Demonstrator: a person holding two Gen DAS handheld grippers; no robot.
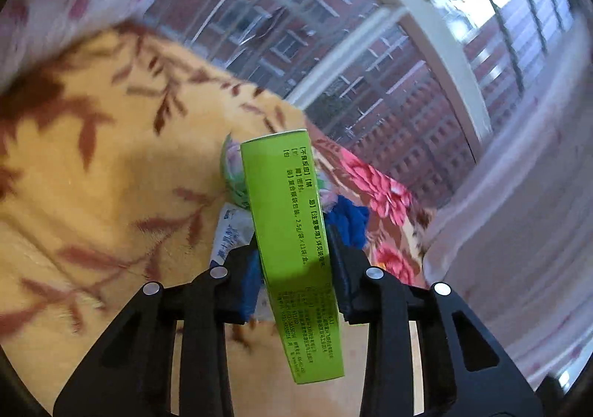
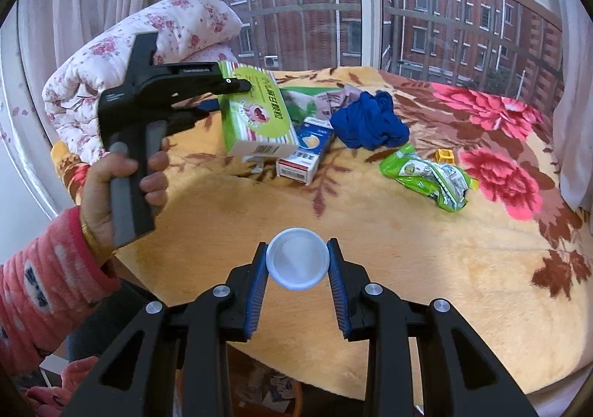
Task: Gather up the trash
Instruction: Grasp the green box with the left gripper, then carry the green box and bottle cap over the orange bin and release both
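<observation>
A yellow blanket (image 2: 370, 231) with brown leaves and pink flowers covers the bed and fills most of the right wrist view, with a rolled floral quilt (image 2: 122, 57) at about ten o'clock and a window (image 2: 370, 9) onto red brick buildings at twelve. On the blanket lie a crumpled blue cloth (image 2: 370, 120) at about one o'clock, a blue-and-white carton (image 2: 307, 150) just left of it with its long axis running toward the camera, and a crumpled green wrapper (image 2: 430, 176) at two o'clock, well apart from the carton. The left gripper (image 2: 237, 85), held in a person's hand (image 2: 122, 187) in a pink sleeve (image 2: 44, 280) at nine o'clock, is clamped on a green medicine box (image 2: 255, 113), lifted clear of the blanket at eleven o'clock. In the left wrist view the green medicine box (image 1: 292, 231) sits edge-on between the pressing pads, its long axis running from six toward twelve o'clock, away from the camera, tilted slightly left at the top. The right gripper (image 2: 298, 261), at six o'clock, squeezes a small white cup (image 2: 298, 257) between its blue pads, the cup's open mouth facing the camera.
</observation>
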